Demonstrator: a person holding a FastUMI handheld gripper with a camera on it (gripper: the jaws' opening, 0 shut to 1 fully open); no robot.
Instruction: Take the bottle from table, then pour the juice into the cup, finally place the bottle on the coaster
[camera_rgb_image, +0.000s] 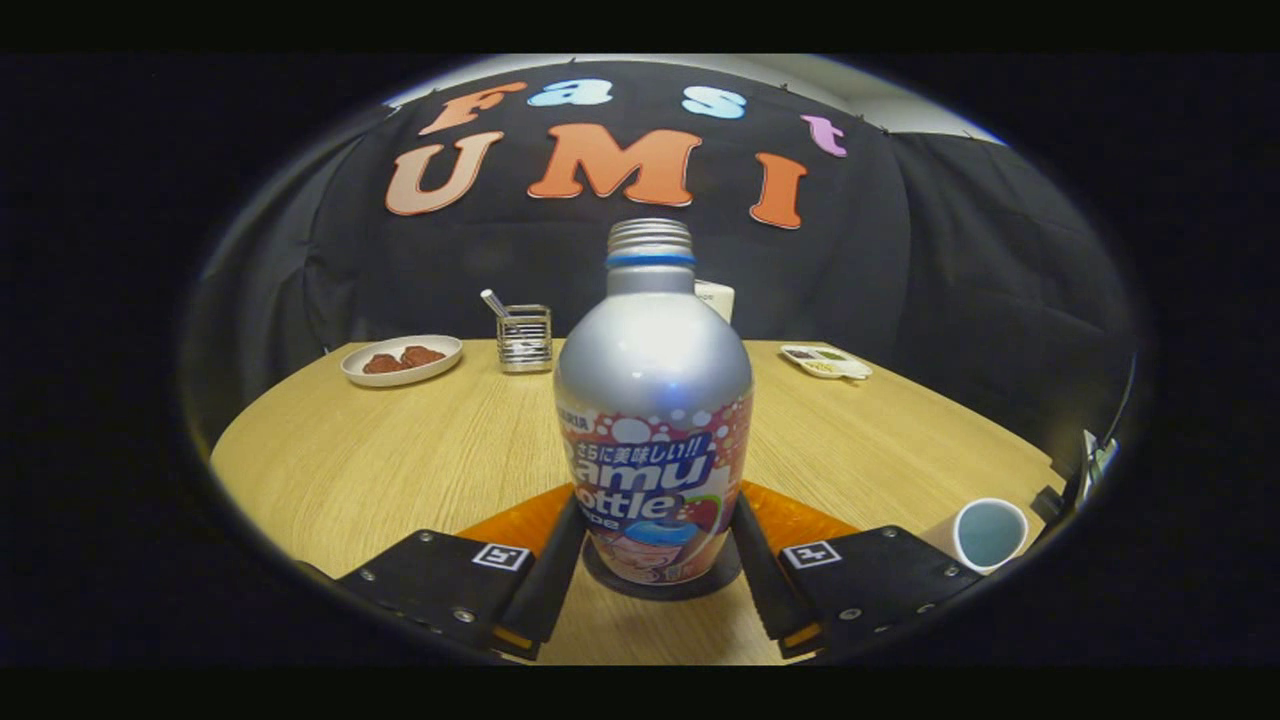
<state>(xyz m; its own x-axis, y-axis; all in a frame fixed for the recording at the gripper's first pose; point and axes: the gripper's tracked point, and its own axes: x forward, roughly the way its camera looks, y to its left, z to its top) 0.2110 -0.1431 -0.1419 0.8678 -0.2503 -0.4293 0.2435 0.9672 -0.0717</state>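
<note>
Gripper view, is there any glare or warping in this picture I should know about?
Gripper view: a bright glare patch sits on the bottle's silver shoulder between the fingers of the gripper; the fisheye lens bends the table edge into a curve; the cup beside the right finger looks stretched.

Bottle (652, 400) – brushed silvery metal, satin sheen with a bright glare spot on the shoulder; threaded metal neck, glossy printed label wrap on the lower body. It stands on a dark matt coaster (662, 585). Table (400, 450) is light wood or wood-look laminate, fine grain, smooth, low sheen. Gripper (655, 575): fingers flank the bottle's base, whether they press it is unclear; matt housing with shiny screws. Cup (985, 533) – smooth, looks like paper or plastic. Wire caddy (525, 338) is shiny metal. Plate (402, 360) glossy, ceramic-looking. Back wall cloth (950, 260) matt, creased.
</note>
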